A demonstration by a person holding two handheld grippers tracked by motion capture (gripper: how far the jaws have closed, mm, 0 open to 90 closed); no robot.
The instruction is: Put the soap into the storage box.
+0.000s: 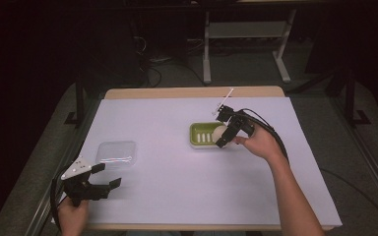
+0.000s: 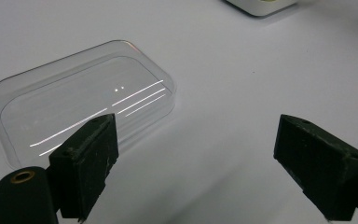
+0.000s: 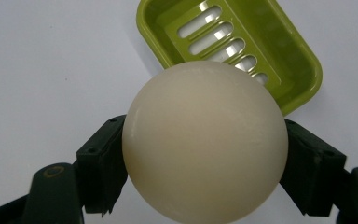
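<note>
Soap (image 3: 204, 140), a round cream-coloured ball of it, is the thing in play, but take the table from the left first: at the near left corner of the white sheet (image 1: 167, 187), the left gripper (image 1: 109, 176) sits low in the person's left hand (image 1: 73, 215), its jaws standing wide apart with nothing between them. In the left gripper view those jaws frame bare white surface, and just beyond the left one lies a clear plastic lid (image 2: 81, 98), flat on the table, light streaking across it. From above, that lid (image 1: 116, 153) lies just ahead of the gripper, apart from it. Moving across to the middle, a green soap dish (image 1: 203, 134) with a slotted floor rests on the sheet. Over its right end the right gripper (image 1: 223, 132) is tipped down, held by the person's right hand (image 1: 256, 142). In the right gripper view the jaws are clamped on either flank of the soap, which bulges up between them and hides the near end of the dish (image 3: 270, 42). Whether the soap touches the dish floor or hangs just above it, I cannot tell.
</note>
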